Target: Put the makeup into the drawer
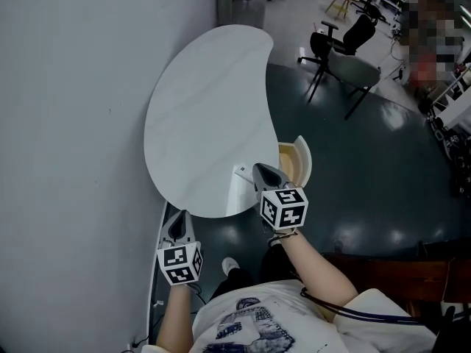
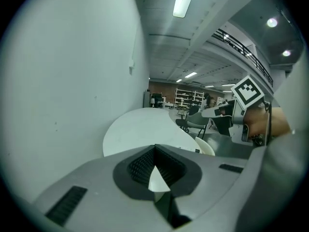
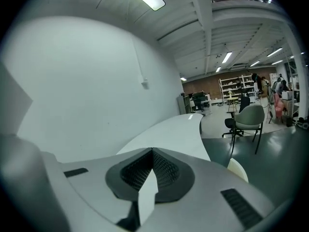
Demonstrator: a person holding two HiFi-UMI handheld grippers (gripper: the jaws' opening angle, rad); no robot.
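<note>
A white kidney-shaped table point(image 1: 206, 116) stands against the wall. At its near right edge a rounded drawer point(image 1: 303, 162) stands pulled out, with a beige inside. My right gripper point(image 1: 263, 170) hovers over the table's near edge, just left of the drawer, its jaws shut with nothing between them. My left gripper point(image 1: 179, 219) hangs lower, off the table's near left edge, also shut and empty. In the left gripper view the right gripper point(image 2: 219, 111) with its marker cube point(image 2: 248, 92) shows above the drawer's rim point(image 2: 208, 147). No makeup item shows in any view.
The grey wall point(image 1: 73, 123) runs along the table's left side. Office chairs point(image 1: 346, 57) stand on the dark floor beyond the table. A brown surface point(image 1: 390, 271) lies at the near right. The person's shoe point(image 1: 230, 265) shows below the table edge.
</note>
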